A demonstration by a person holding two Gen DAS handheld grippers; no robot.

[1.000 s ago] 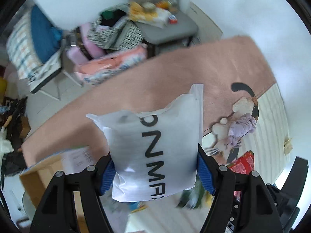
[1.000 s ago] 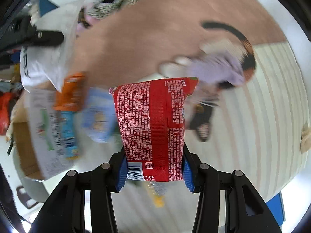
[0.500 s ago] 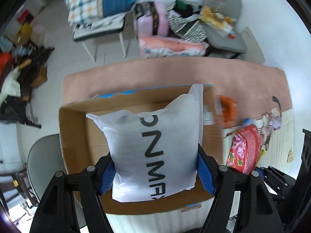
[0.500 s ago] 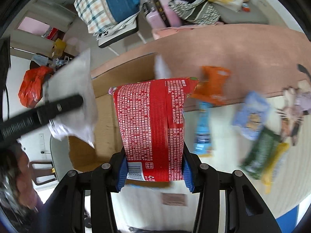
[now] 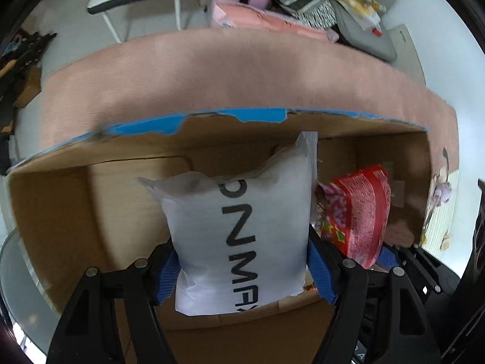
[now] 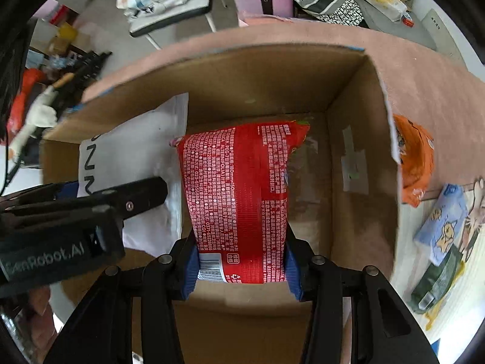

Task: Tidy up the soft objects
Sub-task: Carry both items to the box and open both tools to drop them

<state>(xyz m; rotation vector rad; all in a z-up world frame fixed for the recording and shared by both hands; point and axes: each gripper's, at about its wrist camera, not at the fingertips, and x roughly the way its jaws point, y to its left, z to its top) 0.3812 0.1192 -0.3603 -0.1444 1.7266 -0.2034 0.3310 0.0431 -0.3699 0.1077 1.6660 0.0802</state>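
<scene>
Cardboard walls of the open cardboard box [image 6: 348, 139] already rose around both loads: the left gripper [image 5: 242, 268] was clamped on a white pouch [image 5: 242, 230] with black lettering, the right gripper [image 6: 242, 268] on a red snack packet [image 6: 239, 200], each pinched at its lower end with its long axis running straight away from the jaws, toward the box floor. The two hung side by side, nearly touching, the white pouch on the left, and neither seemed to rest on the bottom yet. By my reckoning each hand needed only to sink a little and open. Outside the box's right wall lay an orange packet [image 6: 416, 166], a pale blue packet [image 6: 441, 221] and a dark green packet [image 6: 436, 282] on a pink rug [image 5: 230, 75]; beyond it stood cluttered chairs [image 5: 363, 27] heaped with clothes
</scene>
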